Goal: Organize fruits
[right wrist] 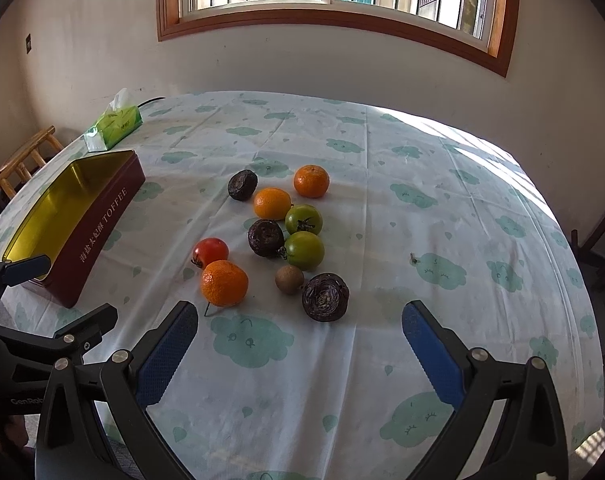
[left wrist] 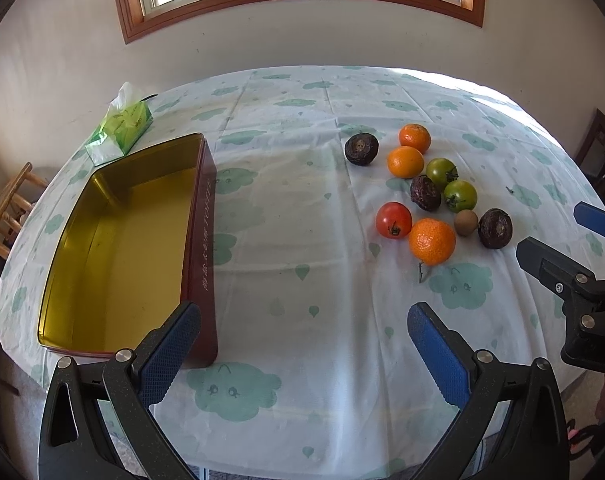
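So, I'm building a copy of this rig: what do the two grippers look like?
Both match: the left gripper and right gripper have black speckled plastic linkage arms with silver round pivot pins. Their fingers carry blue pads with a fine cross-hatched grip texture. Partial white lettering marks each body. No cables show.

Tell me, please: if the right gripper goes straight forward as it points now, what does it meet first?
Probably the nearest dark wrinkled fruit, which lies just ahead between the open fingers of the right gripper. The nearest orange sits left of that line. Depth is unclear.
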Motion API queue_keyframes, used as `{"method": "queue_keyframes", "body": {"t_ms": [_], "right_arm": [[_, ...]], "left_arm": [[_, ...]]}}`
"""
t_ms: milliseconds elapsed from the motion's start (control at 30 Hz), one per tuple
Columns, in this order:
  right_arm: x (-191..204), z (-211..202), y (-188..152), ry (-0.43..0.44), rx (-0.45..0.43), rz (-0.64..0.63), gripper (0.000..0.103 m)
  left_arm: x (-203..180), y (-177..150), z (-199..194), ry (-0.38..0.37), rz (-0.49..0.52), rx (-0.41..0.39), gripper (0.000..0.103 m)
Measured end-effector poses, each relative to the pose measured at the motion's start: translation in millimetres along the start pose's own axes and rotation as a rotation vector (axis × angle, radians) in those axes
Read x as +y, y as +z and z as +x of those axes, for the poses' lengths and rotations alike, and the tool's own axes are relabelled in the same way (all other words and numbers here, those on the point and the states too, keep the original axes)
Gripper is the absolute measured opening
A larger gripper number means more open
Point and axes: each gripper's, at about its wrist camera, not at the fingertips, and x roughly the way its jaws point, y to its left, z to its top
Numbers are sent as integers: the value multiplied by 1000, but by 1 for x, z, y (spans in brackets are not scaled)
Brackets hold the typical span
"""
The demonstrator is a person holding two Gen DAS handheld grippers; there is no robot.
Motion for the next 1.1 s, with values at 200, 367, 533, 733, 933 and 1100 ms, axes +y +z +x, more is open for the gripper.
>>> {"method": "queue_keyframes", "body": {"t_ms": [200, 367, 533, 733, 933, 1100], "right_arm": [[-1, 0, -1, 17, 0, 7, 101], [1, 0, 0, 30, 2, 5, 101], [3, 1, 1, 36, 2, 4, 101], [-6, 6, 0, 29, 15, 17, 101], [-19, 12, -5, 28, 32, 46, 100], [-23, 27, -8, 32, 72, 48, 86]], "left_arm": [[-3, 1, 2, 3, 11, 4, 103], [-4, 1, 3, 1, 14, 5, 103], [-5, 1, 4, 2, 17, 9, 103], [-6, 1, 6, 6, 16, 10, 103], [-8, 0, 7, -3, 31, 9, 102], [-10, 0, 9, -9, 39, 6, 100]]}}
